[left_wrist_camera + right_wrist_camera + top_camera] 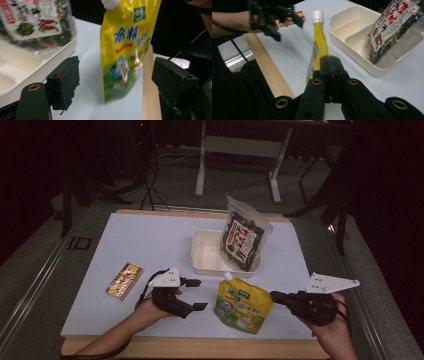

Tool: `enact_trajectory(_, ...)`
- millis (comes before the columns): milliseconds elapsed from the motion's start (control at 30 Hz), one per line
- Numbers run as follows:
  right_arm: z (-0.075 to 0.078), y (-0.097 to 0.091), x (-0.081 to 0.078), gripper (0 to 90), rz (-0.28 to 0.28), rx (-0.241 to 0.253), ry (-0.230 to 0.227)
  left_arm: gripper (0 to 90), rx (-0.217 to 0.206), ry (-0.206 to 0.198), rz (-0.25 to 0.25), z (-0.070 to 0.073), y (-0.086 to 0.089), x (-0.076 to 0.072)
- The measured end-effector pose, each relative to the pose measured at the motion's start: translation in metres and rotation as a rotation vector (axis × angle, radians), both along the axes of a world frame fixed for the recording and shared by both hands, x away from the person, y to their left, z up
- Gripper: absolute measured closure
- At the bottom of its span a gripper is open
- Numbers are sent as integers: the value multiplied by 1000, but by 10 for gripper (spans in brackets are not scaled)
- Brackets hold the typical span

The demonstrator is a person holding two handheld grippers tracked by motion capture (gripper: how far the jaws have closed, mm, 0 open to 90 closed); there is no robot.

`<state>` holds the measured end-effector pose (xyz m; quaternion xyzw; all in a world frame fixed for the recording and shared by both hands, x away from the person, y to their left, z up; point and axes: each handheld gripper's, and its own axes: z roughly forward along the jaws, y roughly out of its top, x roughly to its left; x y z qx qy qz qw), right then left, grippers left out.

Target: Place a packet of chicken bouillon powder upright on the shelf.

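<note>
Right now the yellow pouch [243,305] lies flat on the white tabletop [150,245], its white cap [228,276] pointing away from me, and I take it as my landmark. My left claw [198,294] sits just to the left of the pouch with its jaws apart, not touching it. In the left gripper view the pouch [125,47] shows between my two jaws but farther off, with bare tabletop in the gap. My right claw [275,296] is at the pouch's right edge, jaws pressed together with nothing between them. In the right gripper view those closed jaws point straight at the pouch [318,45], and whether the tips touch it I cannot tell.

Just beyond the pouch's cap stands the white tray [205,255], and a seaweed bag [244,236] leans in the tray's right half, upright and tilted back. Well to the left of the pouch, past my left claw, a small snack box [124,280] lies flat. A wooden edge [200,347] runs along the tabletop just on my side of the pouch.
</note>
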<state>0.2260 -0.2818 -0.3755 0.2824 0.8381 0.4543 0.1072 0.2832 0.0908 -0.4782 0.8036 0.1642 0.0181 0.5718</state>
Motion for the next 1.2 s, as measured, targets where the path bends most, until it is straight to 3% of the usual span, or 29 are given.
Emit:
enact_trajectory(100,0,0,-3,900,8,-2,2,280,6,1,-28,3,-15,10)
enact_trajectory(200,0,1,-4,900,15,0,-2,333,4,3,-37,3,-19,12)
enact_trajectory(233,0,1,-4,900,15,-4,-4,403,11,7,-60,4,-29,19)
enact_trajectory(400,0,0,-4,900,12,-1,-1,490,43,11,-99,-1,-44,27)
enact_trajectory(667,0,0,-4,900,13,4,6,772,46,-12,-128,-2,-49,31)
enact_trajectory(767,0,1,-4,900,8,1,5,870,52,-38,-147,-2,-47,31)
enact_trajectory(800,0,1,-4,900,7,1,6,870,52,-38,-147,-2,-47,31)
enact_trajectory(833,0,1,-4,900,3,-7,-1,891,45,-65,-165,-3,-45,30)
enact_trajectory(1000,-1,0,-2,884,-12,-9,-9,899,32,-89,-193,-4,-42,28)
enact_trajectory(1200,-4,-5,1,709,-30,24,-3,900,26,-117,-211,-5,-41,26)
